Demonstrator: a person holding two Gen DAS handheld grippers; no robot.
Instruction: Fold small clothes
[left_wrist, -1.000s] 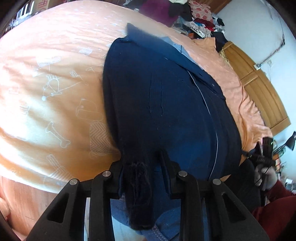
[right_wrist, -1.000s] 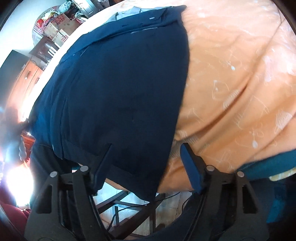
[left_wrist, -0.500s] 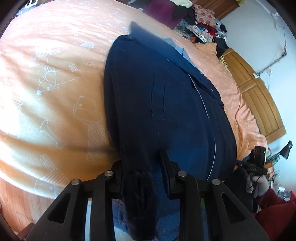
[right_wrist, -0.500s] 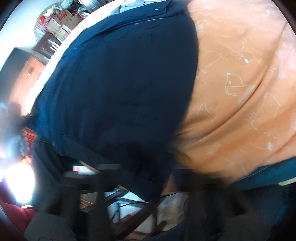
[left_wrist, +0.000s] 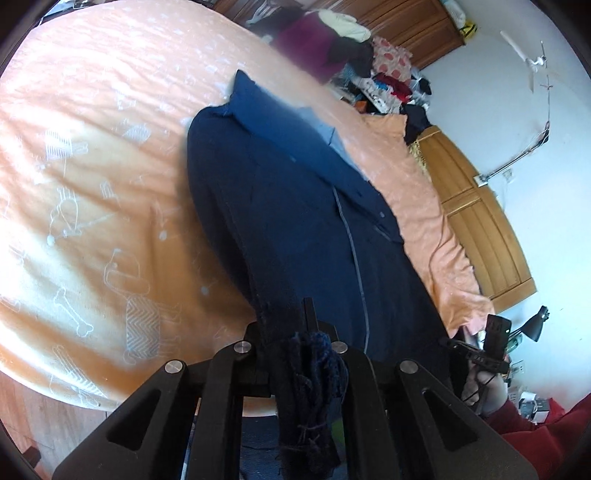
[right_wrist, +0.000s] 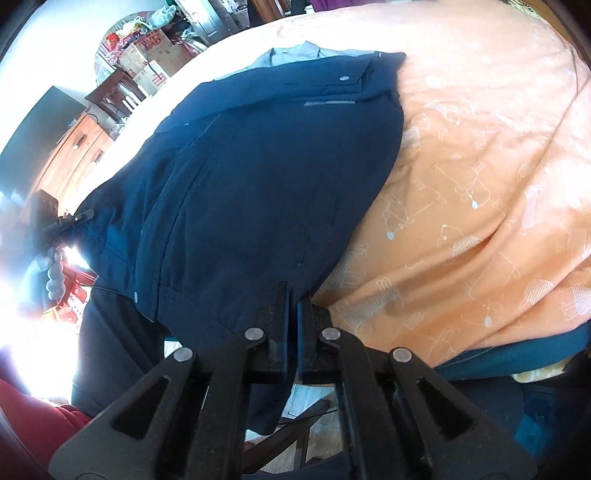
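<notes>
Dark navy trousers (left_wrist: 295, 221) lie lengthwise on an orange bedspread (left_wrist: 92, 166), waistband at the far end, leg ends hanging over the near bed edge. My left gripper (left_wrist: 295, 325) is shut on the left leg's frayed hem, which bunches between the fingers and dangles below. In the right wrist view the same navy trousers (right_wrist: 258, 177) fill the middle. My right gripper (right_wrist: 291, 299) is shut on the right leg's hem at the bed edge. The other gripper and a hand (right_wrist: 53, 273) show at the far left.
The orange bedspread (right_wrist: 480, 184) with white drawings spreads wide on both sides. A pile of clothes (left_wrist: 351, 48) sits at the far end of the bed. Wooden wardrobe panels (left_wrist: 480, 229) stand on the right. Cardboard boxes (right_wrist: 147, 55) and a wooden dresser (right_wrist: 77, 147) stand beyond the bed.
My right gripper was open around the right hem a second ago and has now shut on it. My left gripper's jaws have come closer together on the left hem.
</notes>
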